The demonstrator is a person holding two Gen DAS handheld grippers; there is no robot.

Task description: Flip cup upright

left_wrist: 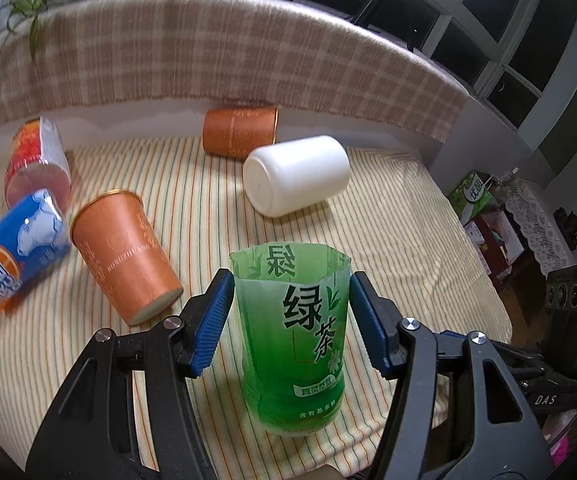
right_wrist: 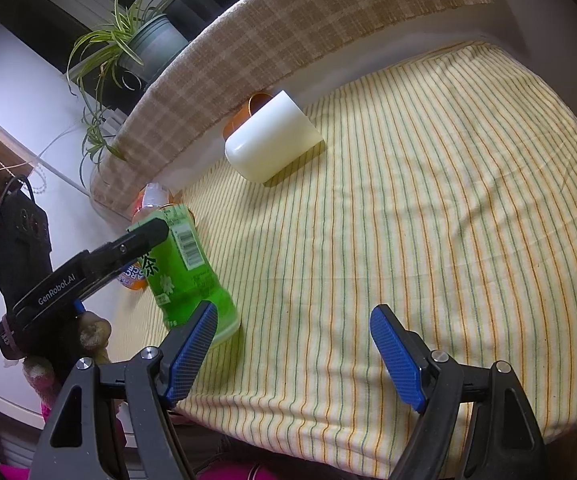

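A green cut-bottle cup point(left_wrist: 294, 340) with Chinese lettering stands upright on the striped cloth, open end up. My left gripper point(left_wrist: 291, 320) is open around it, with a small gap between each blue pad and the cup. In the right wrist view the green cup point(right_wrist: 186, 268) stands at the left with the left gripper's black finger point(right_wrist: 128, 246) beside it. My right gripper point(right_wrist: 292, 356) is open and empty over the cloth near the front edge. A white cup point(left_wrist: 296, 174) lies on its side further back; it also shows in the right wrist view point(right_wrist: 270, 138).
Two orange paper cups lie on their sides, one at the left point(left_wrist: 124, 254) and one at the back point(left_wrist: 240, 132). A blue-and-orange cup point(left_wrist: 12, 254) and a red-and-clear cup point(left_wrist: 36, 164) lie at the far left. A checked backrest point(left_wrist: 208, 52) borders the cloth. A potted plant point(right_wrist: 140, 40) stands behind.
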